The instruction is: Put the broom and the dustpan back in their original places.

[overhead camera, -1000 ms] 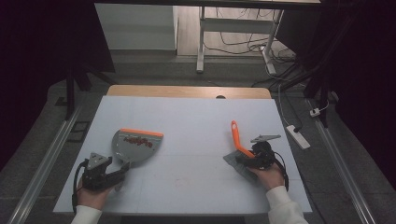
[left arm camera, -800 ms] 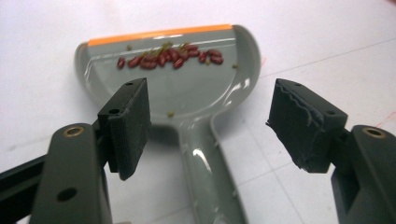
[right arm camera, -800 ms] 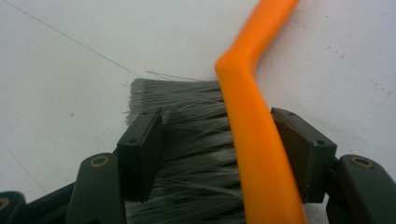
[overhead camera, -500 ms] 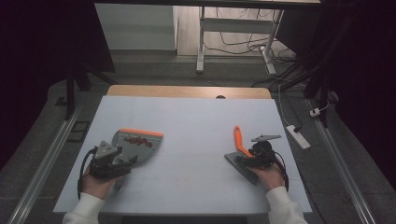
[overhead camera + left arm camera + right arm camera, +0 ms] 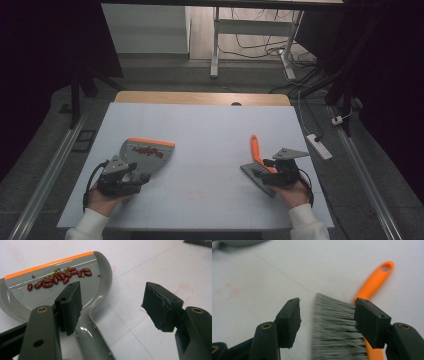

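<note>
I have both tools resting on the white desk, and neither one is gripped. My left gripper has its fingers about half open. The handle of the grey plastic dustpan with the orange front lip runs below the left finger, a little toward the gap, and the pads do not press on it; these fingers have just closed a little. The dustpan lies flat beyond the fingertips, I think so that the small red beans and green grains stay in a row near the lip and do not roll out.

My right gripper has its fingers almost fully wide, after they have just been opening. The grey bristles of the orange-handled hand brush lie between the fingers, closer to the right finger, and the orange handle points away past it. The brush looks set down on the desk, free of the pads, so I judge the sweeping is finished.
</note>
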Available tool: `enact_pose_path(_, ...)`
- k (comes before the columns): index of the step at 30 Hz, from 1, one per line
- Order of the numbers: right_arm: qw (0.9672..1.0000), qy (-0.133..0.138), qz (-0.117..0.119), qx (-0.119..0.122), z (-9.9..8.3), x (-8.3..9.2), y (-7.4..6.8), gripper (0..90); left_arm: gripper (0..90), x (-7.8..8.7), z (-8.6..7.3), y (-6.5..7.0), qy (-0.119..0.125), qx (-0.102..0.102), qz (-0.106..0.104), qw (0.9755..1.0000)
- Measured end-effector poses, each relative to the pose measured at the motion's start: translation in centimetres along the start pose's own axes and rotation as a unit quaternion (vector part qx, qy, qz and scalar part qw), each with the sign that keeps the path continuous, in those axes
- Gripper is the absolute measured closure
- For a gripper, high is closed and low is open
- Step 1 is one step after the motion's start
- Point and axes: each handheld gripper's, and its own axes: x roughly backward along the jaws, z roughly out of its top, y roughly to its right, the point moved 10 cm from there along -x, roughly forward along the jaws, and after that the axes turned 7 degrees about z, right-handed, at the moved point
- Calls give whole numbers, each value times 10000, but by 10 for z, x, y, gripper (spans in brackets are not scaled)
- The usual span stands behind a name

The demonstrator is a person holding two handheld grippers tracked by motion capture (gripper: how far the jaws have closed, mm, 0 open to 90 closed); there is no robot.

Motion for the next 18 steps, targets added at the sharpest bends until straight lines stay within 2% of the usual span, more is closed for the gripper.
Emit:
enact_pose_path(6,9989,-51,302,342,-1,-6,-14,394,338,-2,-2,-2,-42,-16,-44,10000)
enact_pose_path(12,9983,-47,325,478,-3,-5,-15,397,337,-5,-2,-1,-79,-43,-69,9999)
enact_pose_path(18,9976,163,372,567,1,-2,-18,393,331,-6,-1,-1,-80,-32,-99,9999)
